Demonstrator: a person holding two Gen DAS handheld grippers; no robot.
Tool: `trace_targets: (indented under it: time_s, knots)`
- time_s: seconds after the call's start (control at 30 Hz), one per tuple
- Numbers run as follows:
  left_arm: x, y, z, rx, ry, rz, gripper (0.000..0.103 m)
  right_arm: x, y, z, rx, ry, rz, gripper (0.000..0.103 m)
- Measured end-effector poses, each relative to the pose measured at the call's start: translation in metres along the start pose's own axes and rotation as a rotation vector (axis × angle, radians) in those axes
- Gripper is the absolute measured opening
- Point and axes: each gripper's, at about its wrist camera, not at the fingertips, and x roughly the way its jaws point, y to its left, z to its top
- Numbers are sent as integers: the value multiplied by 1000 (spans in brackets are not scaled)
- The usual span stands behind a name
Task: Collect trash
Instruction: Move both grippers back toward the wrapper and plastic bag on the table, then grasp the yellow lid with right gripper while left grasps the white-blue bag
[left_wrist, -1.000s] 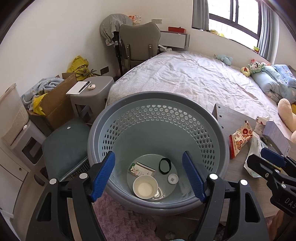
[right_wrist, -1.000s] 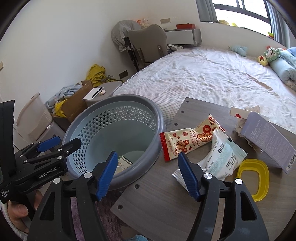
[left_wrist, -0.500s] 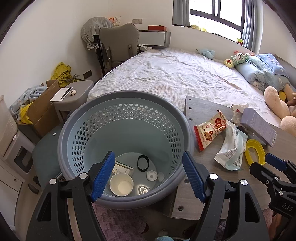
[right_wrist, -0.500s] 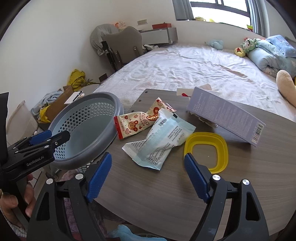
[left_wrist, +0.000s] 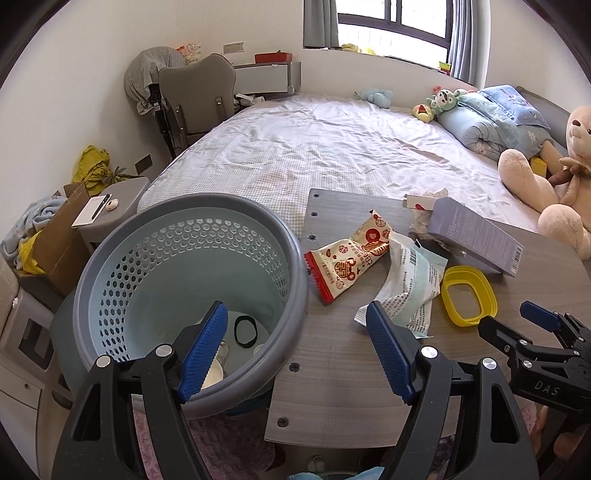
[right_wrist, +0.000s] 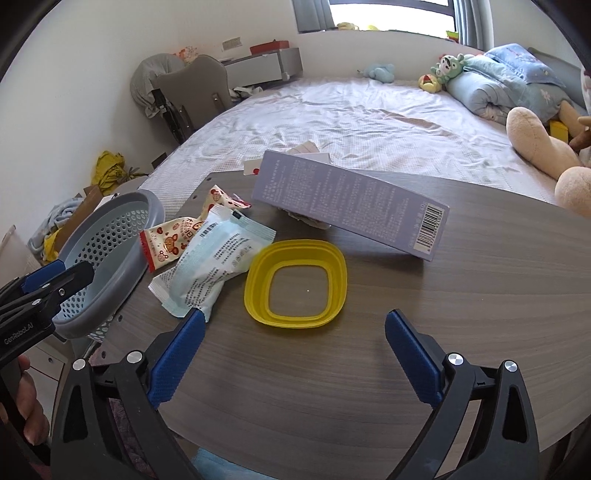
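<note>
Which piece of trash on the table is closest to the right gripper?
The yellow ring-shaped lid, lying flat just ahead of the right gripper. The wrappers and purple box sit farther away.

A red-and-white snack wrapper (left_wrist: 349, 260) lies flat on the table's left edge, beside a grey-rimmed blue basket (left_wrist: 192, 280). A pale blue packet (left_wrist: 410, 284) overlaps its right end. A yellow ring-shaped lid (right_wrist: 295, 282) lies right of it.

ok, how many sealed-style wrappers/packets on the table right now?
2. The red-and-white snack wrapper lies near the table edge beside the basket. The pale blue packet overlaps it, touching the yellow lid ring. More may hide under the purple box.
</note>
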Motion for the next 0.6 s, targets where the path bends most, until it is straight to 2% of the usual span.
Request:
trace_targets:
  time_s: [0.43,0.6]
  knots:
    - [21,-10,5,10,44,2,74,29,1,11,-6,42,-16,97]
    - [27,-9,5,6,56,1,74,38,6,13,-27,48,-53,97]
